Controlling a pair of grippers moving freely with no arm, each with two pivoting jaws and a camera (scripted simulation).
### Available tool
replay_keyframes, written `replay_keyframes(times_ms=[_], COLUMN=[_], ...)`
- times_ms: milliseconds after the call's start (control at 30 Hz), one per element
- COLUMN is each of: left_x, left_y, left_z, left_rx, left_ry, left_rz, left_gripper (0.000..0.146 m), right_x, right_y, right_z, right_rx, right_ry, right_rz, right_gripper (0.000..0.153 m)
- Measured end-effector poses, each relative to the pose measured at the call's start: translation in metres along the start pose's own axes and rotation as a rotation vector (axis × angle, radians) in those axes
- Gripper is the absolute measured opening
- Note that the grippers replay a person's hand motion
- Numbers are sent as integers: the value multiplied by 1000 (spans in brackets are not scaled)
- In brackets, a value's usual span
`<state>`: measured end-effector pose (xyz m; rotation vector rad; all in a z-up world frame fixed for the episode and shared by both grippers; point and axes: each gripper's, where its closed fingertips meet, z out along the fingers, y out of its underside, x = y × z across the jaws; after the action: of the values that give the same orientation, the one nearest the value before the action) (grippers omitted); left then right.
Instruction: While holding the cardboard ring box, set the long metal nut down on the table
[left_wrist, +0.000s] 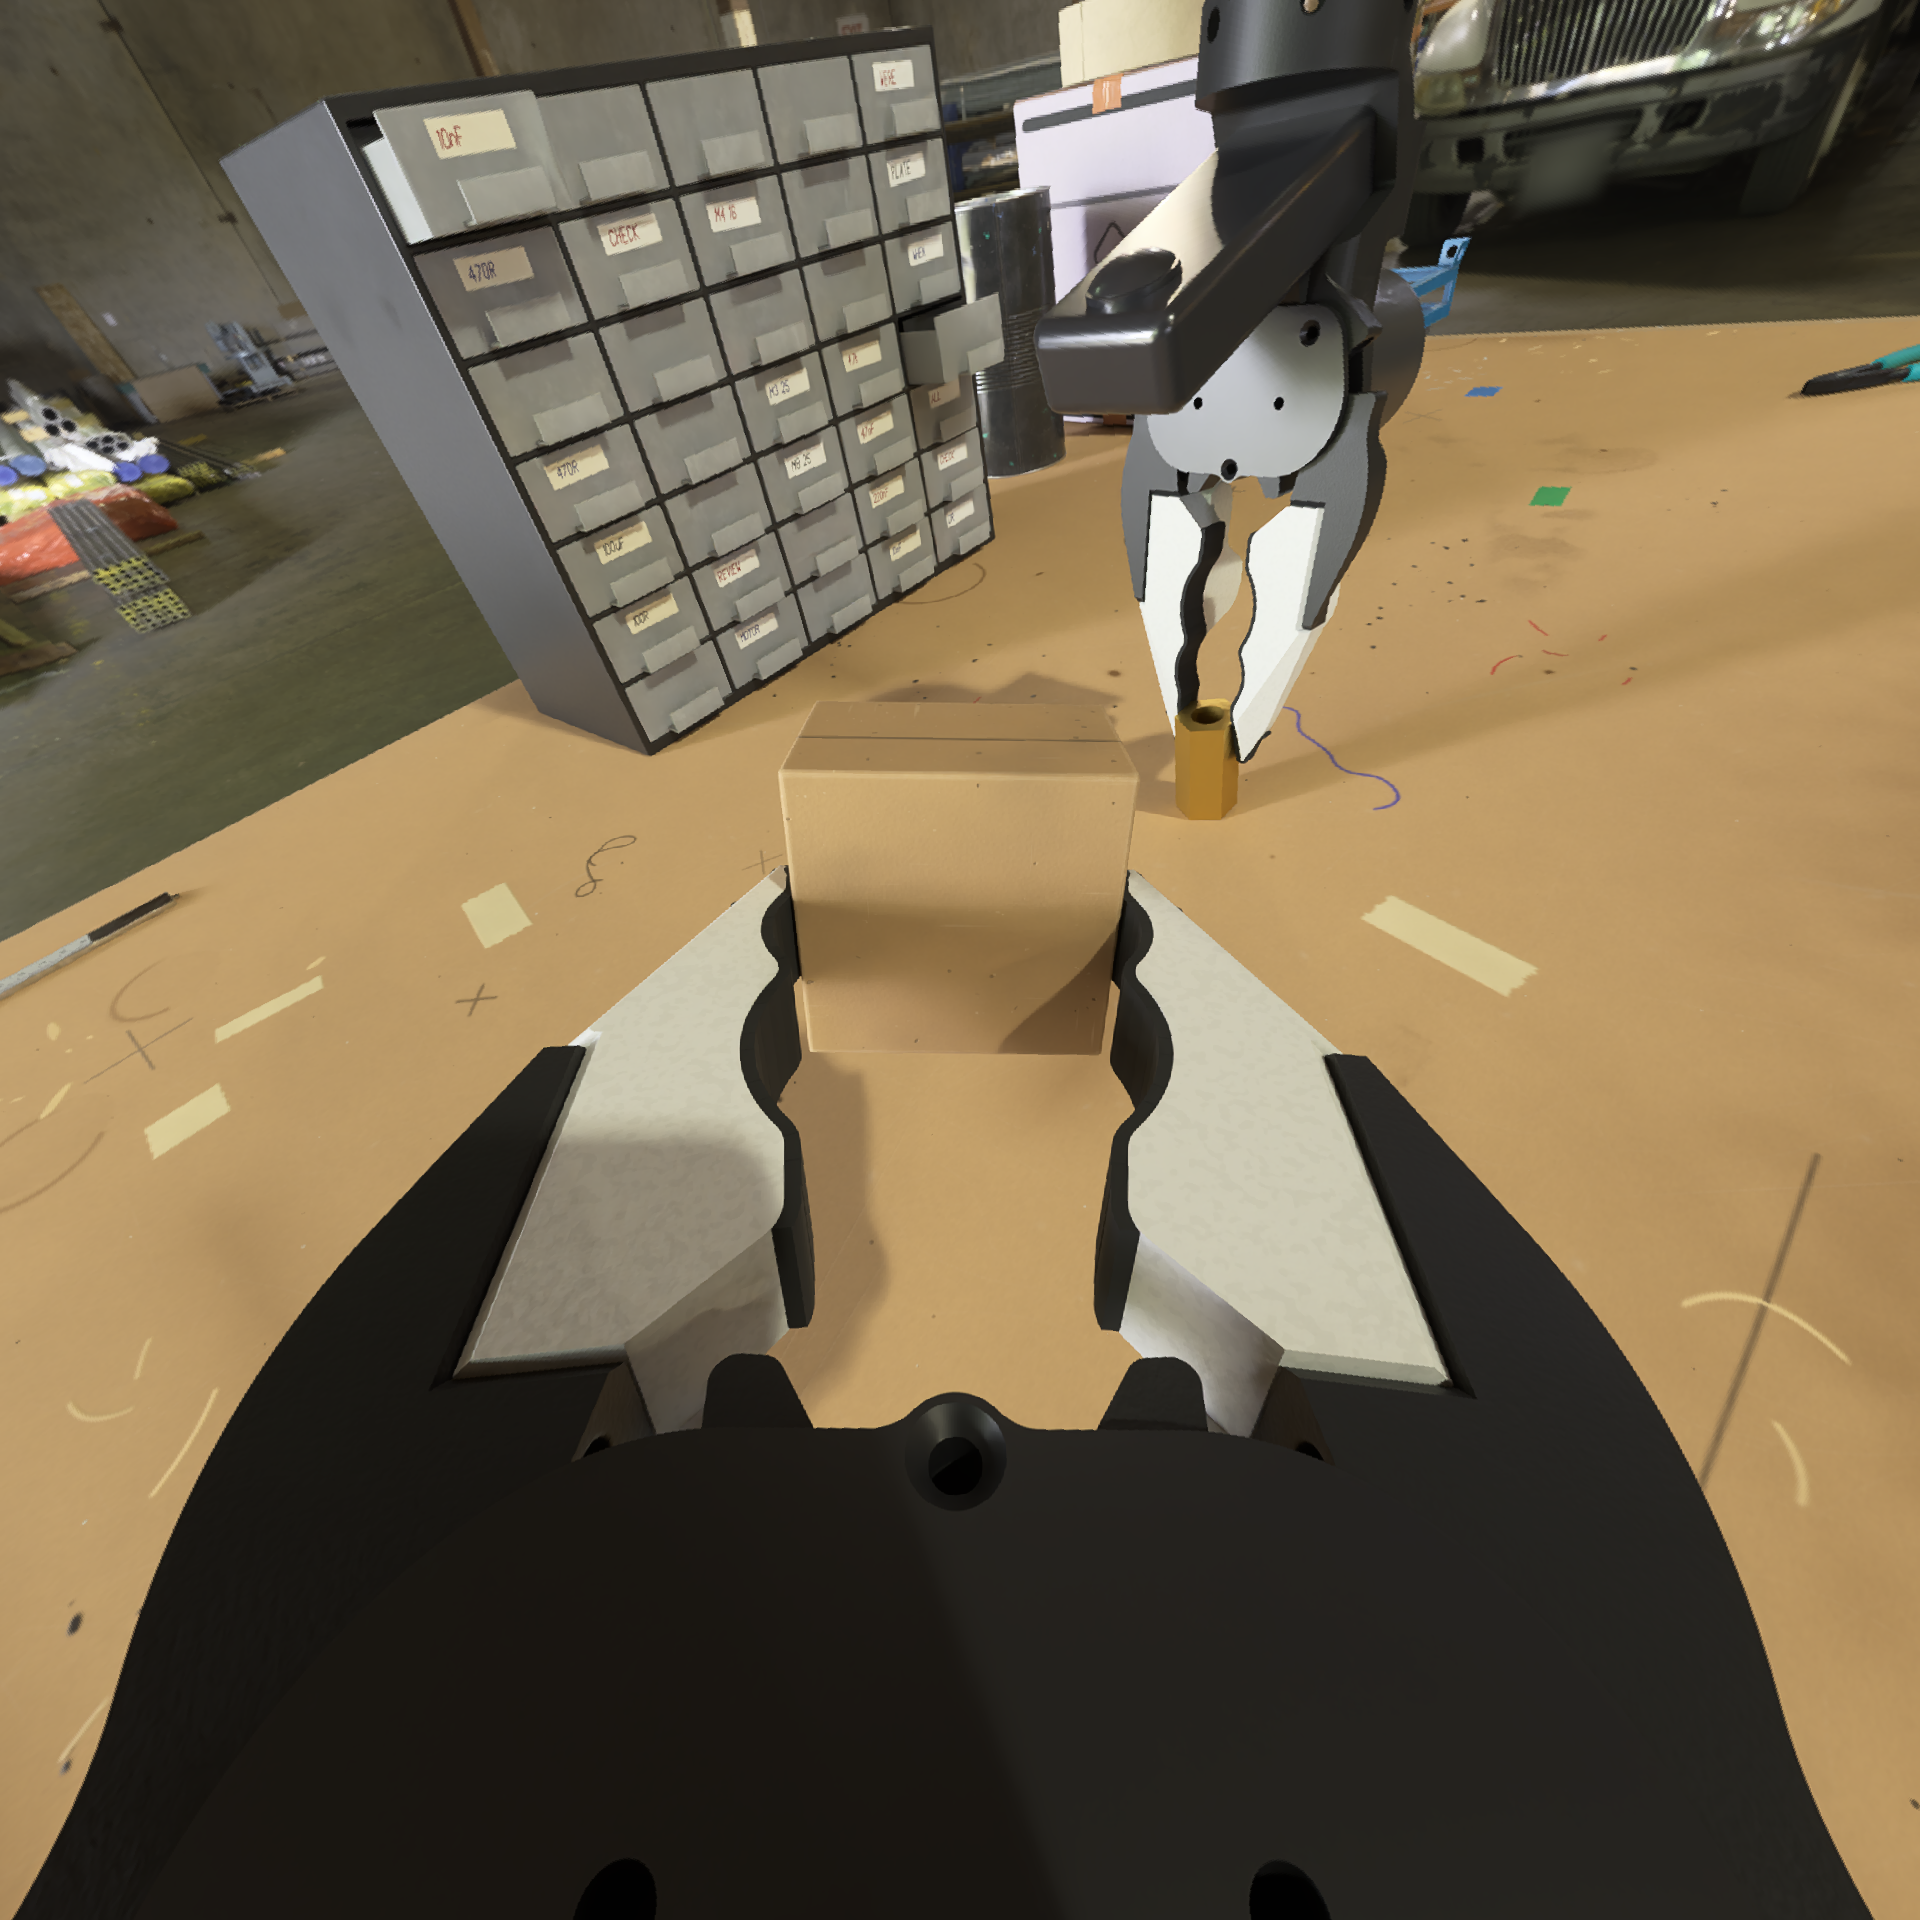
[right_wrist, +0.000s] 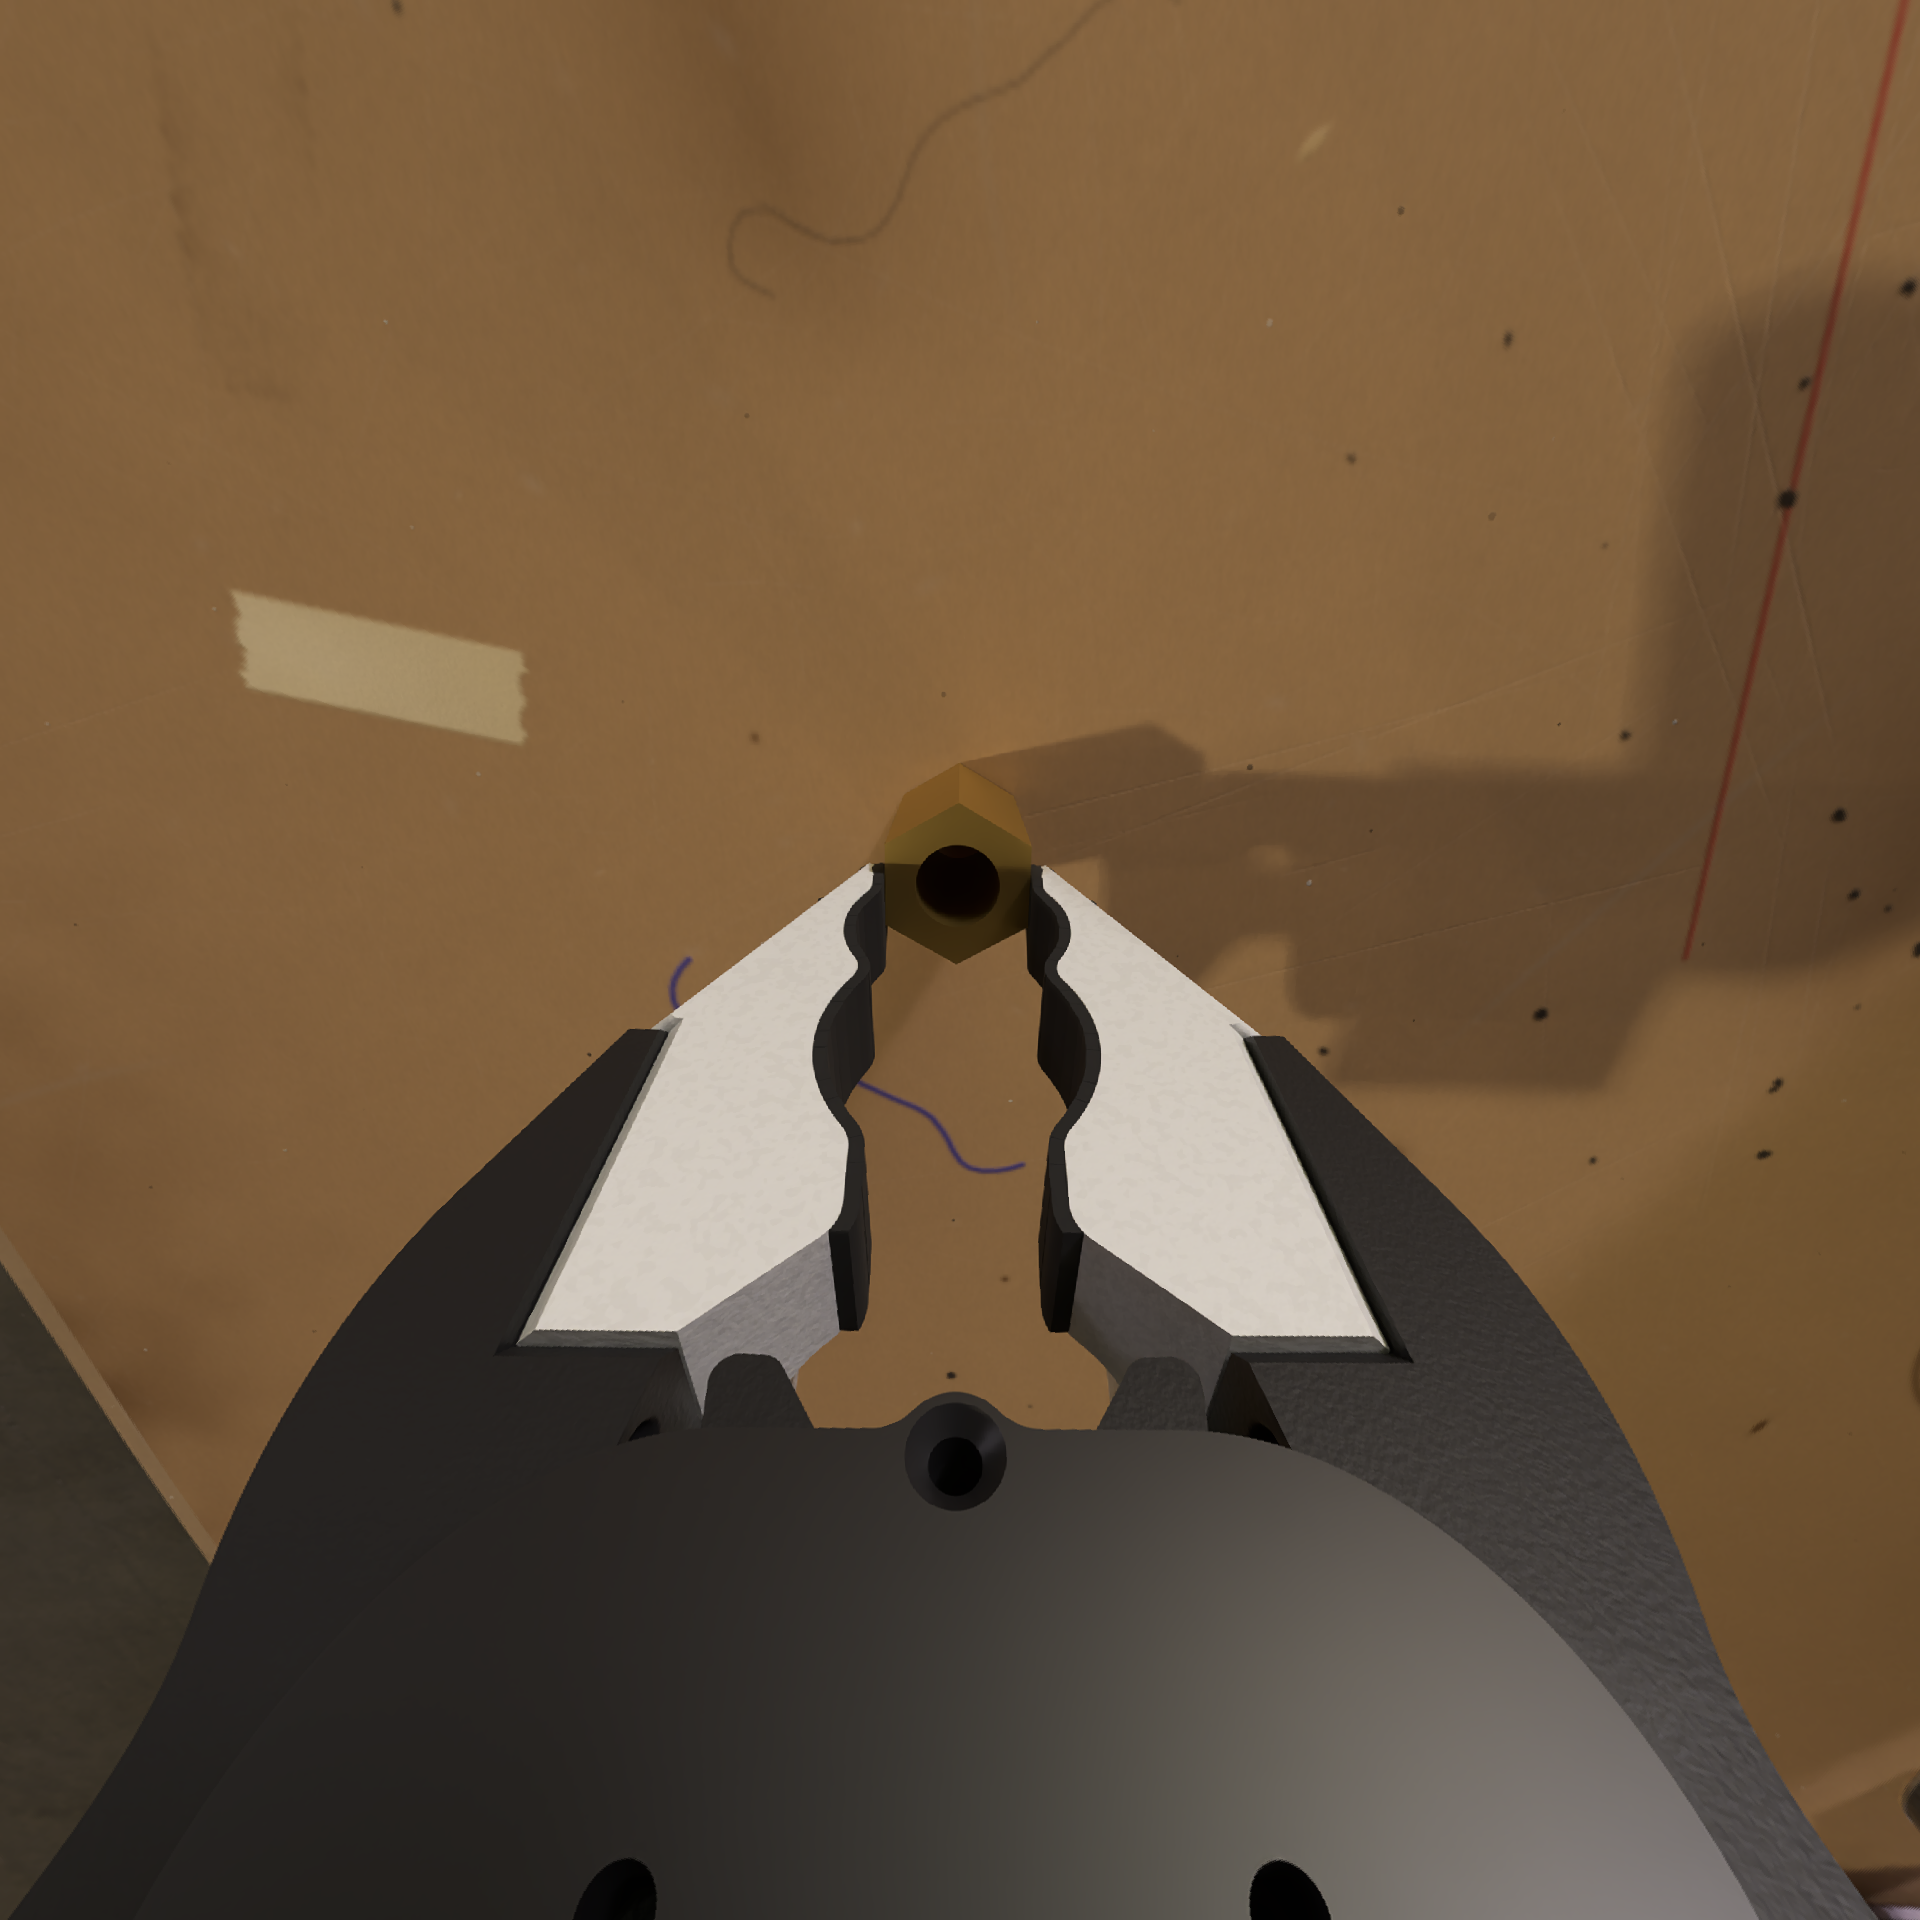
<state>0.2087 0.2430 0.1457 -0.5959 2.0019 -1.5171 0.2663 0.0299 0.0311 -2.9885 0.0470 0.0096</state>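
The cardboard ring box (left_wrist: 956, 883) sits on the desk (left_wrist: 1558, 1091) and serves as the landmark; the left gripper (left_wrist: 956, 914) pinches it by its two side walls, jaws pressed flat against the cardboard low on the near half. Just beyond the box's right corner stands the long metal nut (left_wrist: 1205, 764), a brass-coloured hexagonal sleeve, upright, bore facing up, its base apparently on or very near the desk. The right gripper (left_wrist: 1216, 717) points down over it, jaws closed on the nut's upper end; the right wrist view shows the nut (right_wrist: 956, 894) pinched at the very tips of the right gripper (right_wrist: 956, 883), on two opposite sides. Judged from its form, the nut is rigid, dense for its size and smooth, so a tip hold may slip or let it pivot; flat faces, not corners, offer the surer purchase. Tall and narrow, it may topple on release unless its base is square to the desk. The box, by contrast, appears light and crushable, best held with moderate pressure across its walls. Behind the box stands a dark drawer cabinet (left_wrist: 665, 416).
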Motion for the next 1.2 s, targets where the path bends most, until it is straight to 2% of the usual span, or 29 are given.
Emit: replay_keyframes(times_ms=[833,900,1067,1200], left_x=[6,6,7,1], left_y=[2,2,4,7], left_z=[6,6,7,3], left_rx=[-41,-45,-49,-75], left_ry=[27,29,34,13], left_rz=[44,46,48,41], left_gripper=[59,59,59,59], right_x=[5,7,6,4], right_y=[-5,-5,-12,-22], right_z=[1,2,-5,-23], right_rx=[55,53,102,185], right_ry=[3,12,8,21], right_rz=[-11,-10,-12,3], right_gripper=[26,35,38,47])
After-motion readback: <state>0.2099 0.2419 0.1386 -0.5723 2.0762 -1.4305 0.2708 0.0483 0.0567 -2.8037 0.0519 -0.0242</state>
